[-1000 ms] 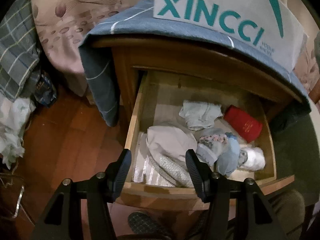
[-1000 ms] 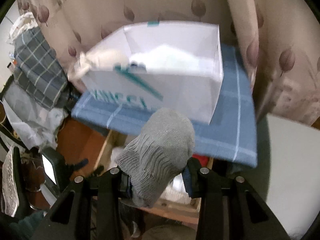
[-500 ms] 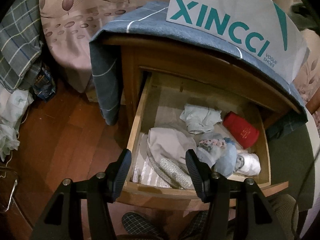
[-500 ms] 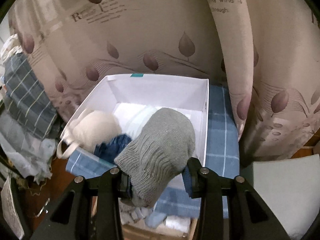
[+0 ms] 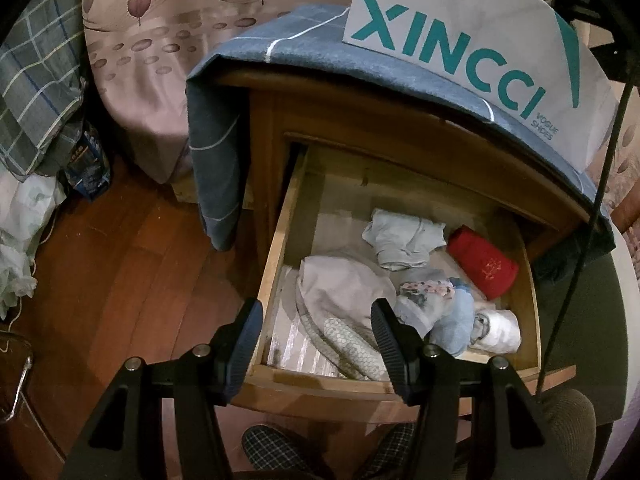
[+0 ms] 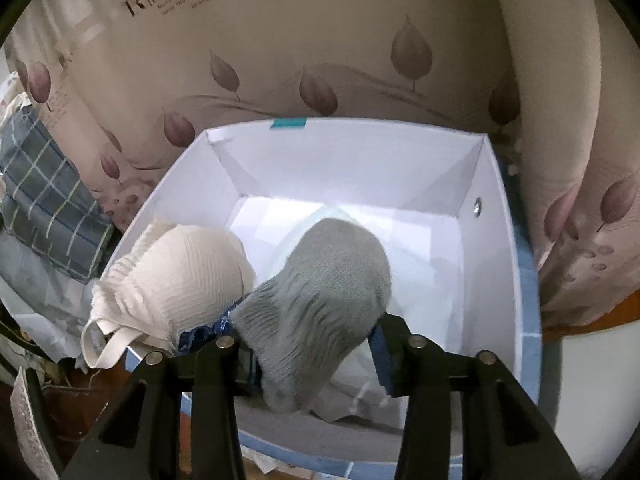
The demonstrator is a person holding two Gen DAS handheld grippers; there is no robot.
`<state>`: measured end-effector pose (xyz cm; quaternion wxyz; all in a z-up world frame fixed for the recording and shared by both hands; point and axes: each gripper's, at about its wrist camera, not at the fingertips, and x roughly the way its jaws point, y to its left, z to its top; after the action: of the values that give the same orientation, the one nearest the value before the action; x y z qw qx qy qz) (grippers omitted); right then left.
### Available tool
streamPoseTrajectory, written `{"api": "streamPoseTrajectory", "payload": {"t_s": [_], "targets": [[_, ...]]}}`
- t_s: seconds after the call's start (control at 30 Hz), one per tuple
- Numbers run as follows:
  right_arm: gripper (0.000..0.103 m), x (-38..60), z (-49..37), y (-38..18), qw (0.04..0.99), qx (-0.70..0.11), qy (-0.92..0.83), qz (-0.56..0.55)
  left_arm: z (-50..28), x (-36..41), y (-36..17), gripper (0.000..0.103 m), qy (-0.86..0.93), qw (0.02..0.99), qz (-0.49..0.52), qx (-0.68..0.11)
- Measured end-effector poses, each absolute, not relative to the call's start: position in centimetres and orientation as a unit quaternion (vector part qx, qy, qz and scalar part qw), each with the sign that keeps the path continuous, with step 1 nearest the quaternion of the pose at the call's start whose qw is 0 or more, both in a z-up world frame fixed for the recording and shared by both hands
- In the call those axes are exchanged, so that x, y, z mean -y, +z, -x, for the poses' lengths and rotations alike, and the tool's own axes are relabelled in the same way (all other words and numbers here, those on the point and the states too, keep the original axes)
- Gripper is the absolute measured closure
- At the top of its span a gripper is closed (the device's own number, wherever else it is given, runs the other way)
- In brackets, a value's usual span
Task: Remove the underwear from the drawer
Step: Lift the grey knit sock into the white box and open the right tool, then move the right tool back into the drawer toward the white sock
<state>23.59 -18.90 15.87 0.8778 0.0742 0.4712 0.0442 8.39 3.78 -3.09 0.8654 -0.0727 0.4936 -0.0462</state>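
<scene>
Backdrop: beige curtain (image 6: 320,60) printed with mauve leaves; glossy red-brown plank floor (image 5: 120,280). Wooden nightstand (image 5: 380,140) draped in blue-grey checked cloth (image 5: 248,56), carrying a white cardboard shoebox (image 6: 496,240) with teal lettering.

Drawer (image 5: 276,256) pulled out, raw pale wood walls. Inside lie soft folded underwear: a beige piece (image 5: 340,292), a honeycomb-patterned one (image 5: 352,344), pale green (image 5: 404,240), light blue (image 5: 452,320), plus a red cylinder (image 5: 484,268).

Left gripper (image 5: 316,336) hangs over the drawer front, jaws apart, nothing between them.

Right gripper (image 6: 316,356) above the shoebox; jaws opening, a ribbed grey knit garment (image 6: 320,288) between them, right pad seemingly clear. A cream pleated bra (image 6: 176,284) drapes over the box's left rim.
</scene>
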Motion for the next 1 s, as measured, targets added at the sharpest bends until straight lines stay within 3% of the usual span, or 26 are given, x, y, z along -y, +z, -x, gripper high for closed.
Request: {"api": "streamPoseTrajectory", "payload": {"t_s": [0.07, 0.2, 0.3, 0.67, 1.0], "targets": [[0.059, 19.0, -23.5, 15.5, 0.876, -0.473, 0.042, -0.078, -8.4, -3.9, -3.1, 0.045, -0.047, 0.865, 0.075, -0.494], [0.040, 18.8, -22.7, 16.6, 0.884, -0.460, 0.042, -0.073, -8.4, -3.9, -3.1, 0.045, -0.047, 0.864, 0.076, -0.495], [0.036, 18.6, -22.1, 18.0, 0.890, -0.448, 0.047, -0.069, -8.4, -4.0, -3.1, 0.045, -0.046, 0.865, 0.076, -0.495], [0.032, 18.3, -16.5, 21.2, 0.890, -0.447, 0.073, -0.043, -8.6, -3.8, -3.3, 0.045, -0.041, 0.864, 0.067, -0.498], [0.032, 19.3, -9.4, 17.9, 0.853, -0.513, 0.096, -0.011, -8.7, -3.7, -3.5, 0.045, -0.036, 0.860, 0.067, -0.504]]}}
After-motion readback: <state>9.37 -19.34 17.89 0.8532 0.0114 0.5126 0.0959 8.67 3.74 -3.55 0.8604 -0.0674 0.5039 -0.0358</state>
